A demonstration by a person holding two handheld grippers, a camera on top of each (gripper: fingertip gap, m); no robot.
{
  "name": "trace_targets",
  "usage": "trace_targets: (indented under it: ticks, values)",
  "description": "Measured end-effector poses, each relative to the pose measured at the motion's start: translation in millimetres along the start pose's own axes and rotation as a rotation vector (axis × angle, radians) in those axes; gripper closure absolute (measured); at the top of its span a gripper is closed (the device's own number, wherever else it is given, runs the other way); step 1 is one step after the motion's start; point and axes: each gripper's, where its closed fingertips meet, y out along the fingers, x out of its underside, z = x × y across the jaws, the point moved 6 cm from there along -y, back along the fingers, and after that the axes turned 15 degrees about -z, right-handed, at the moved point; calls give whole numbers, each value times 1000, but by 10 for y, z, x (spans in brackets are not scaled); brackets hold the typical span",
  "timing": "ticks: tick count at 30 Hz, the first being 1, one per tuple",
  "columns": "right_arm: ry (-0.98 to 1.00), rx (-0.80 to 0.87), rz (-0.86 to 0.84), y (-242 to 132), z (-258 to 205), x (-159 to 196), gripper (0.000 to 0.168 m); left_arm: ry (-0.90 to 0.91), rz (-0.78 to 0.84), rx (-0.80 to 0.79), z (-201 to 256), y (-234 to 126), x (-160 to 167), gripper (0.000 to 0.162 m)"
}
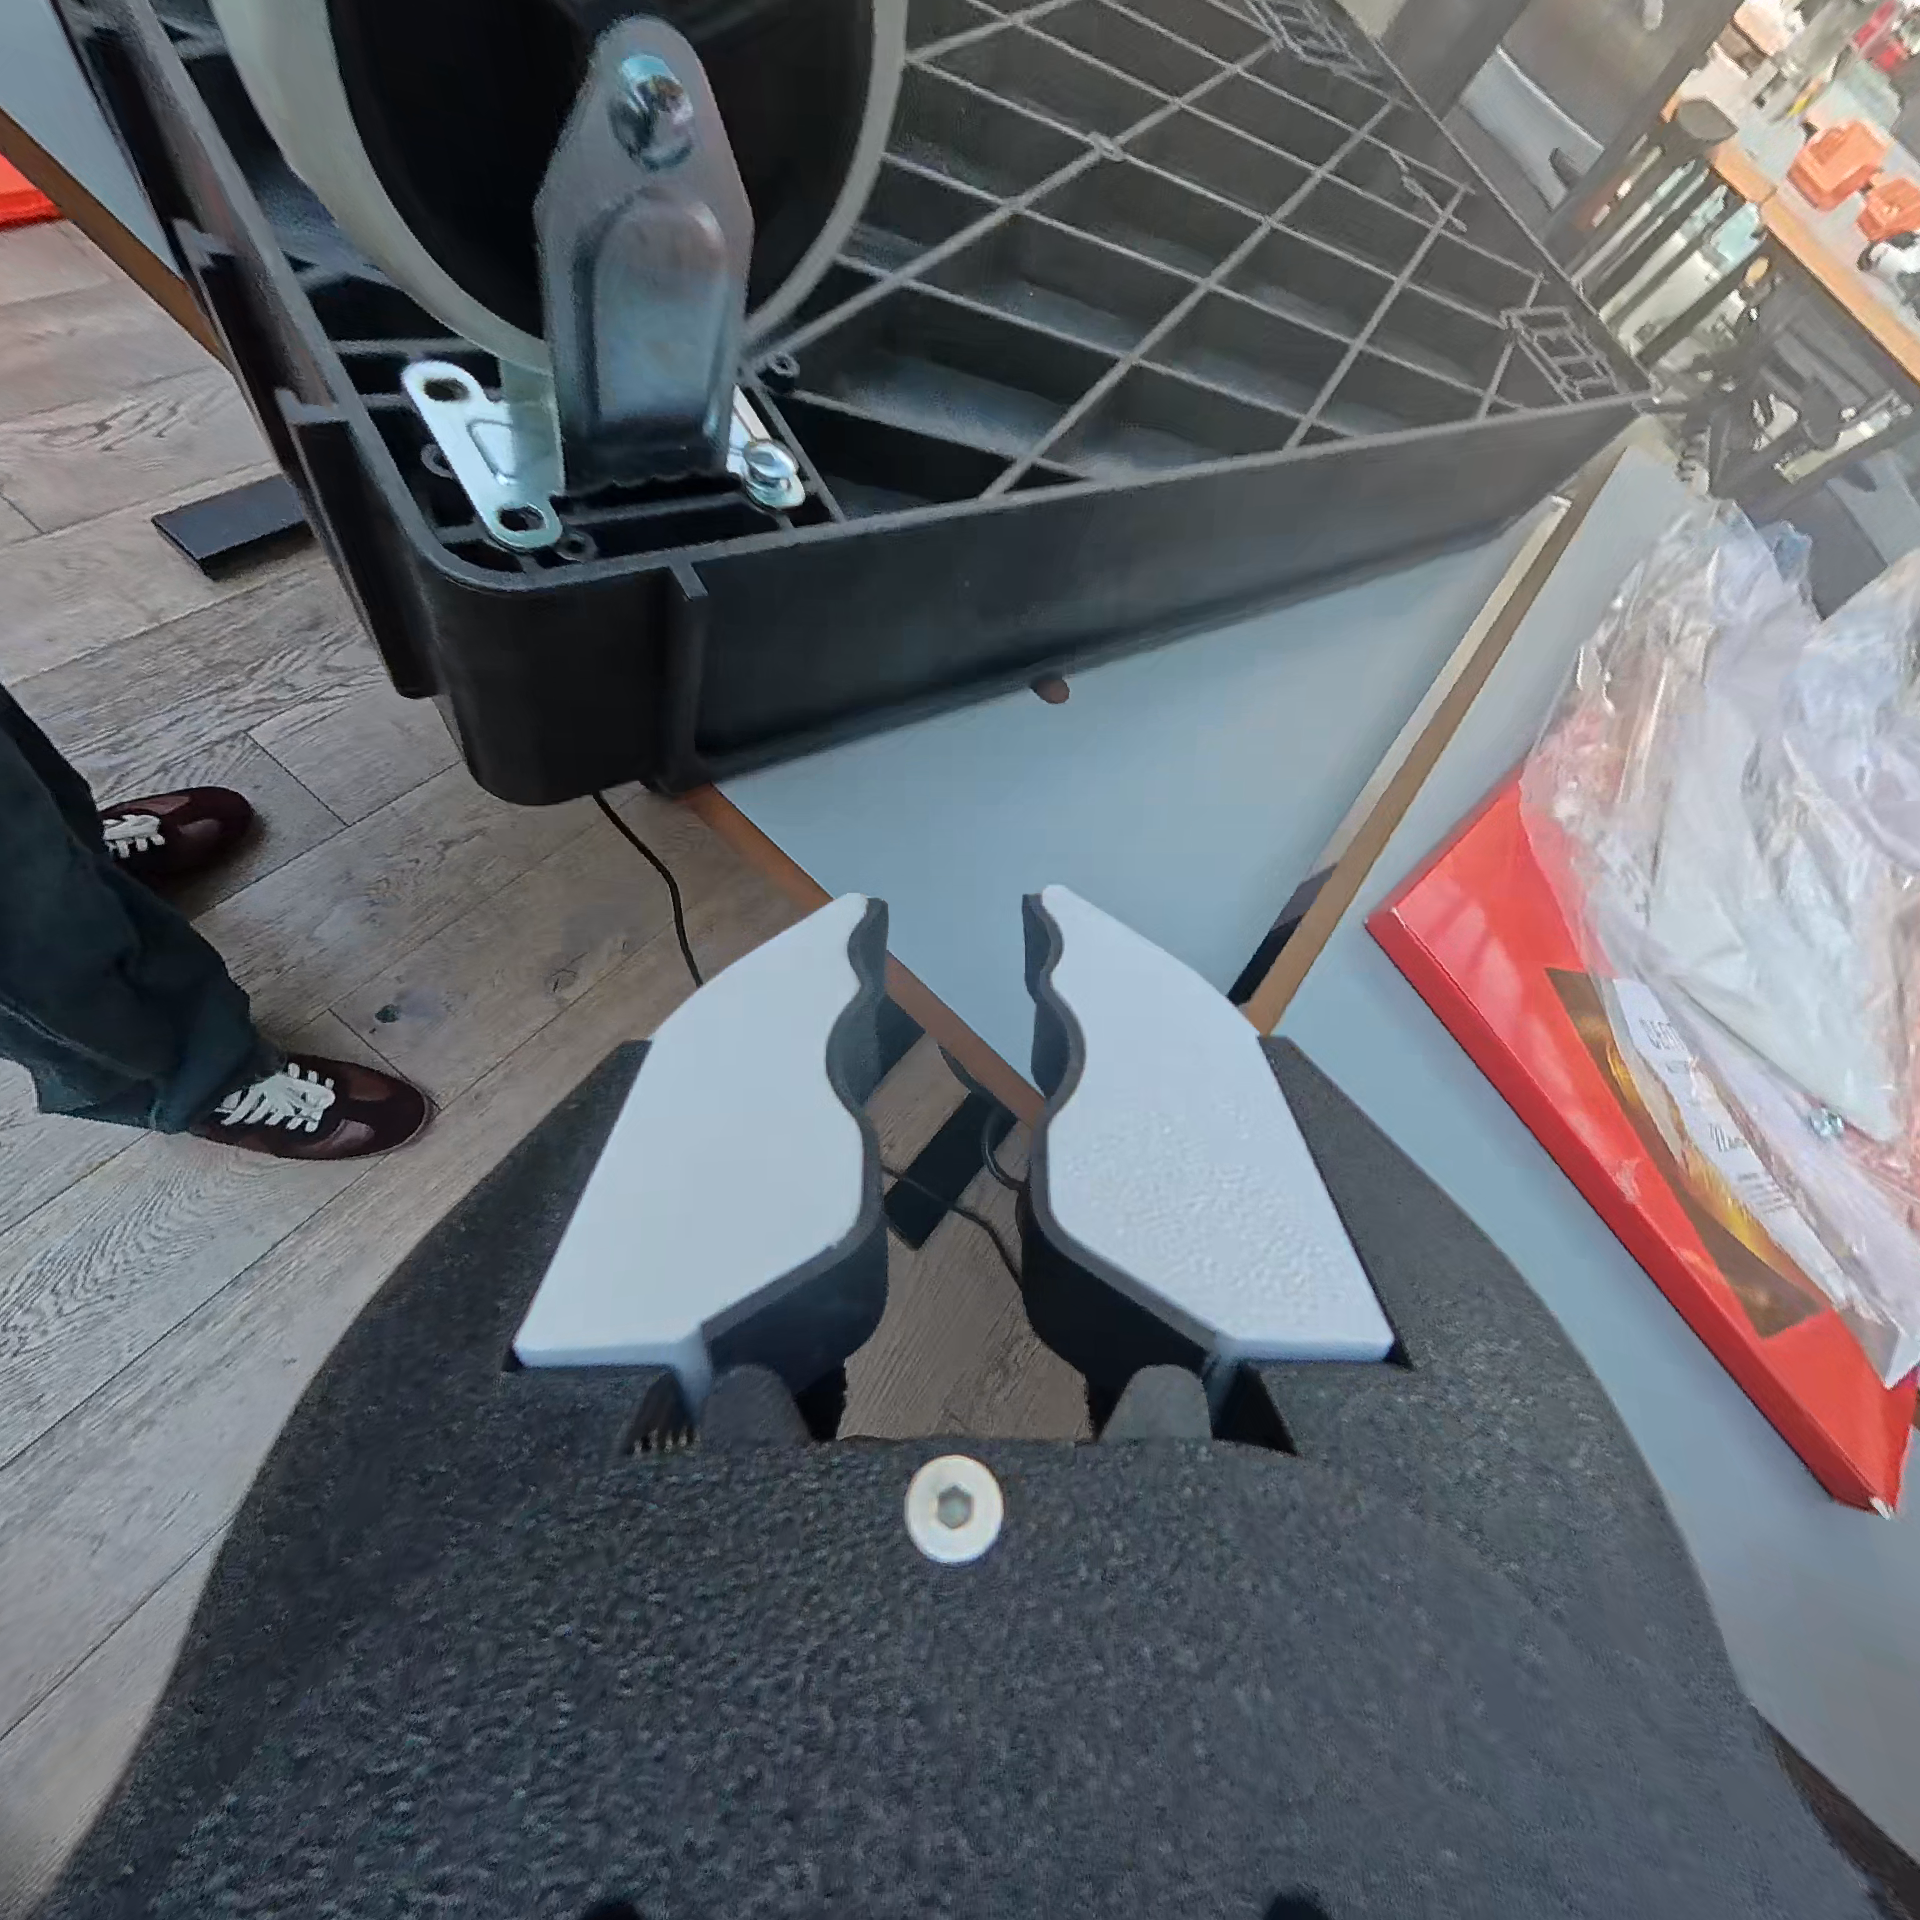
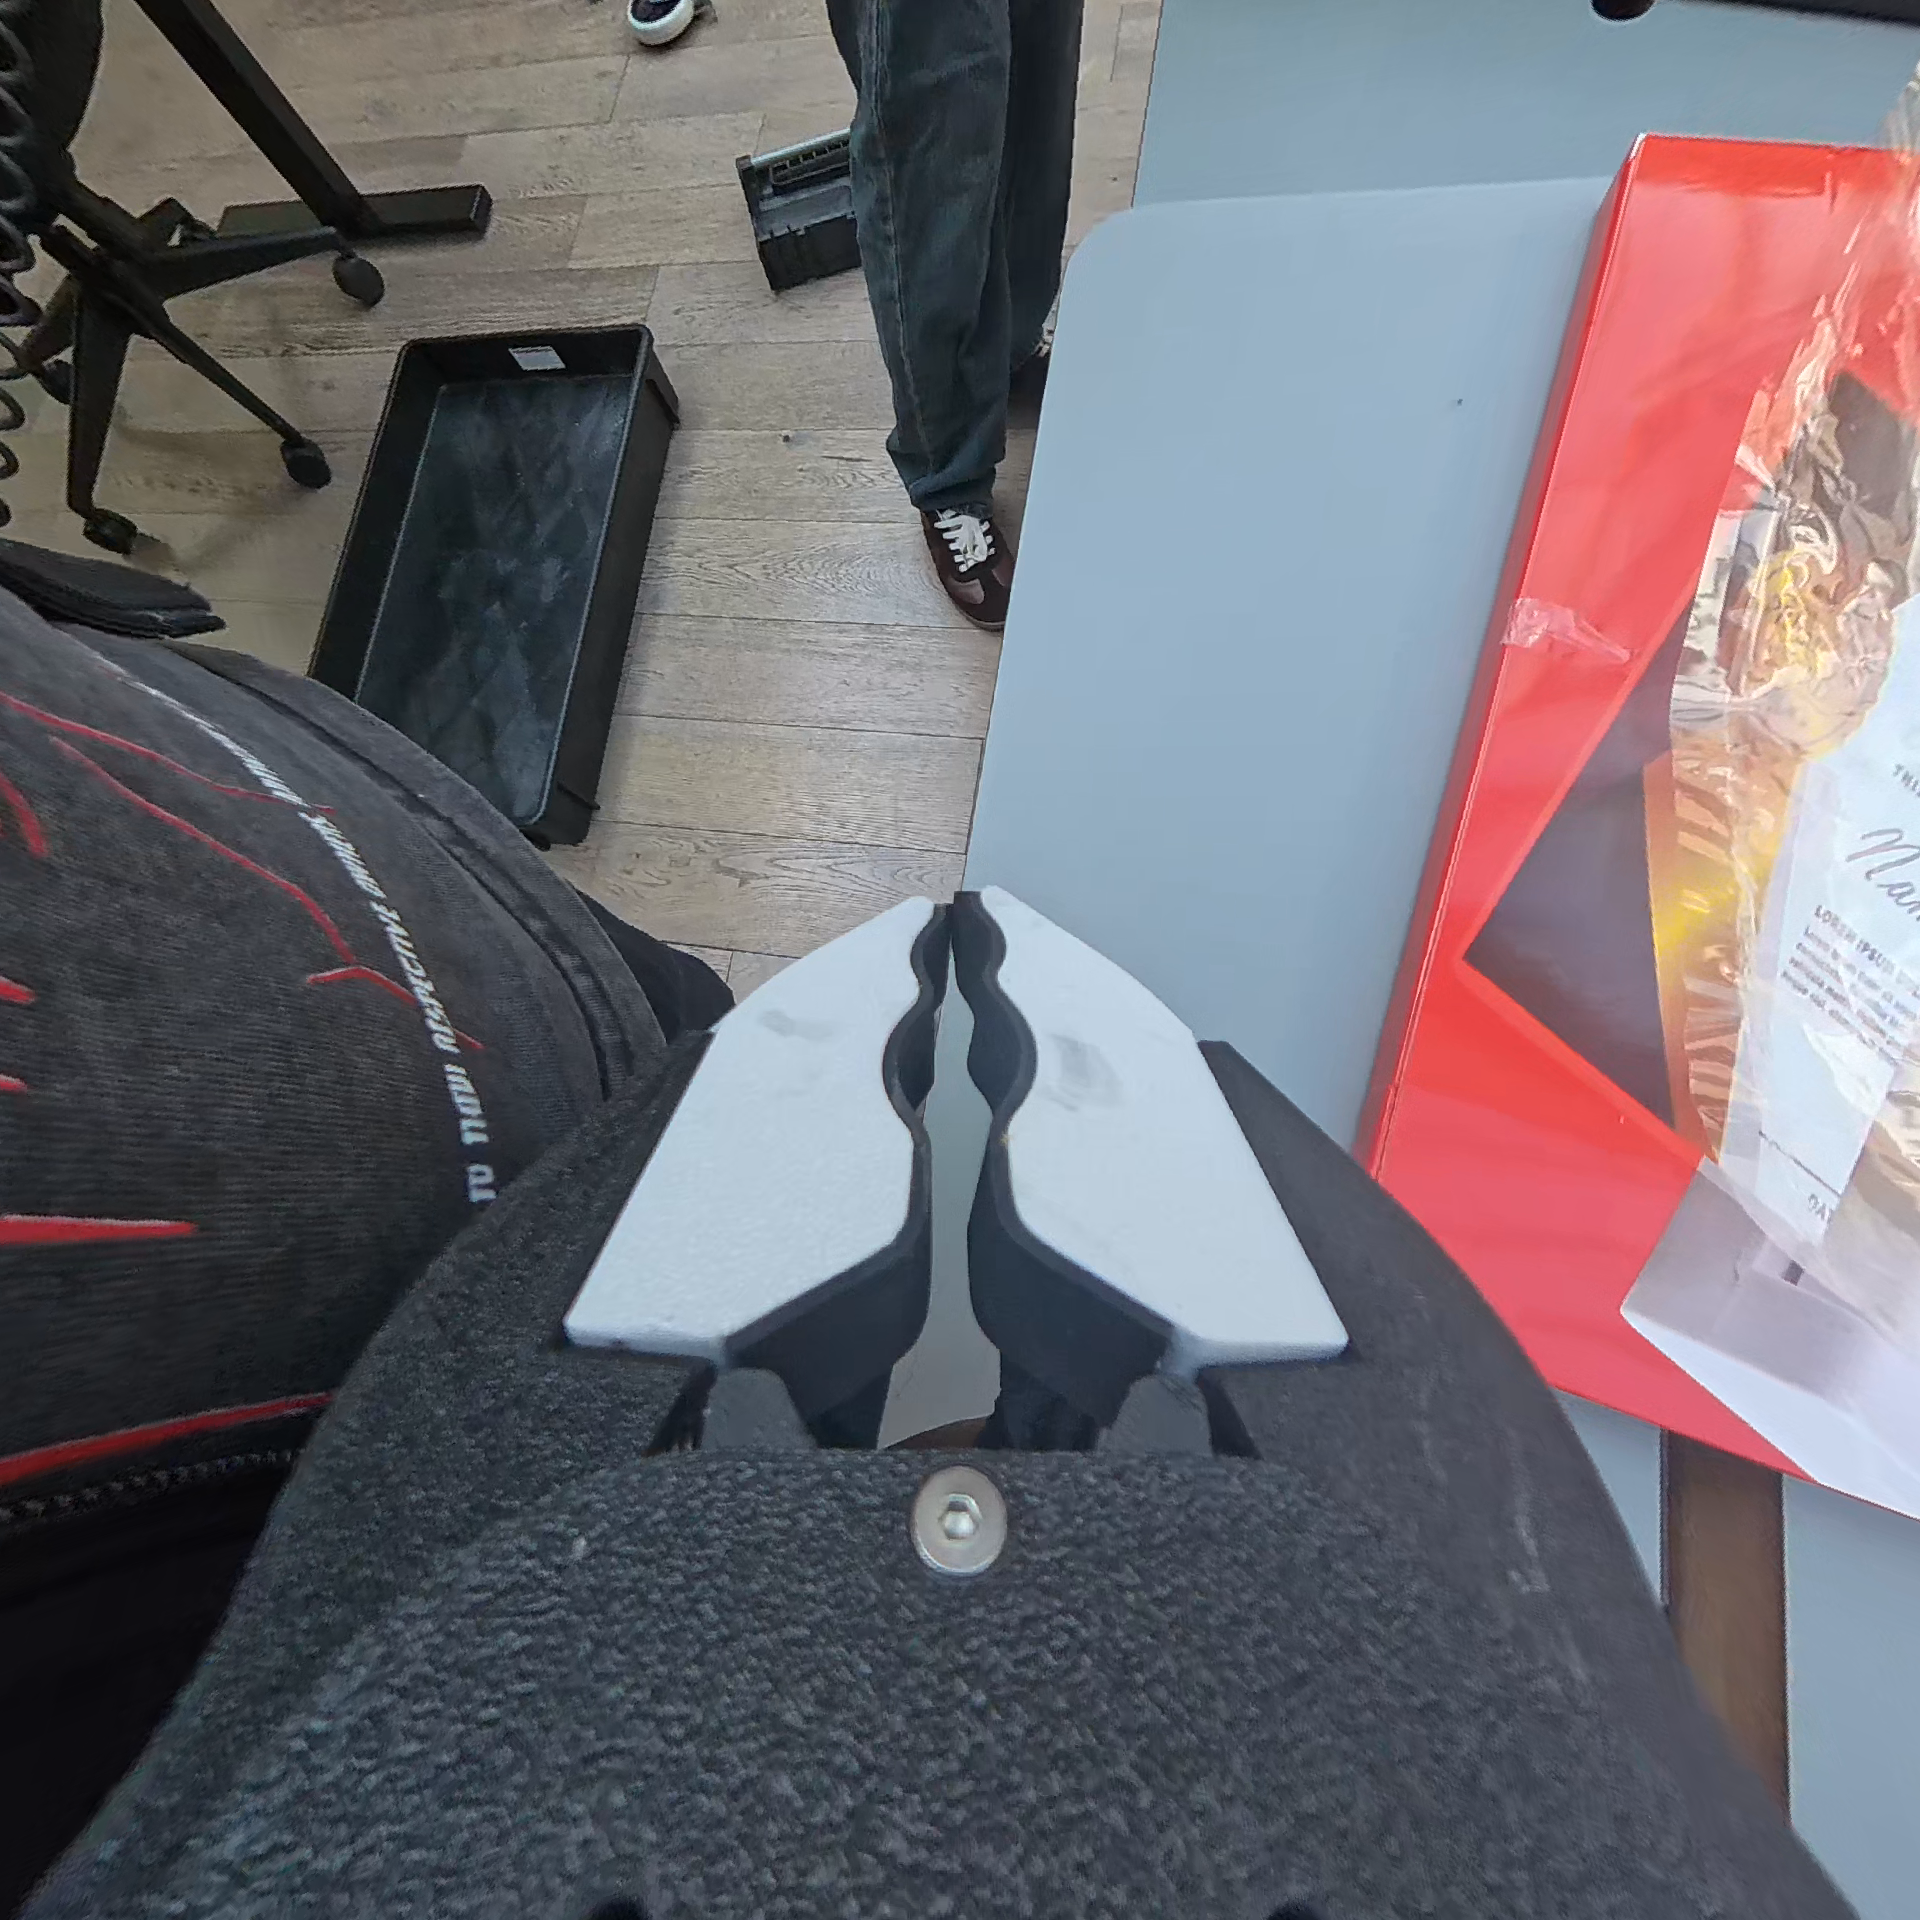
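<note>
My left gripper is open and empty, hovering over the corner of a grey table. Ahead of it an upturned black plastic dolly lies on the table, its ribbed underside up. A caster wheel in a metal bracket is bolted at the near corner. My right gripper is shut and empty, held over the left edge of a grey table. A red flat box with crinkled clear plastic bags on it lies to its right; the box also shows in the left wrist view.
A person in dark jeans and brown shoes stands on the wooden floor left of the table, also in the right wrist view. A black tray lies on the floor. An office chair base stands far left. A dark printed garment fills the left. The left gripper's tips are roughly 35 cm from the right gripper's. From my left tips it is roughly 15 cm to the caster wheel; from my right, 50 cm.
</note>
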Motion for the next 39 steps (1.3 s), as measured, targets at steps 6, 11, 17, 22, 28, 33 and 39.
trace_targets:
  ticks: [6, 11, 17, 22, 28, 33, 39]
  values:
    - [124, 95, 0, -191, 204, 265, 164, 228, -336, 190, 509, 258, 945, 132]
    - [292, 215, 5, -498, 629, 633, 161, 418, -554, 249, 772, 238, 1747, 130]
    - [326, 316, 29, -668, 1094, 570, 162, 471, -646, 270, 801, 174, 2048, 130]
    - [267, 304, 72, -596, 1158, 224, 162, 440, -645, 245, 670, 152, 2002, 129]
    - [166, 203, 80, -290, 827, -146, 162, 387, -640, 204, 460, 94, 2030, 126]
    - [69, 109, 55, -17, 423, -382, 161, 341, -666, 182, 260, 43, 2162, 125]
    - [-18, 53, 5, 195, 148, -577, 161, 326, -720, 168, -29, -21, 2314, 122]
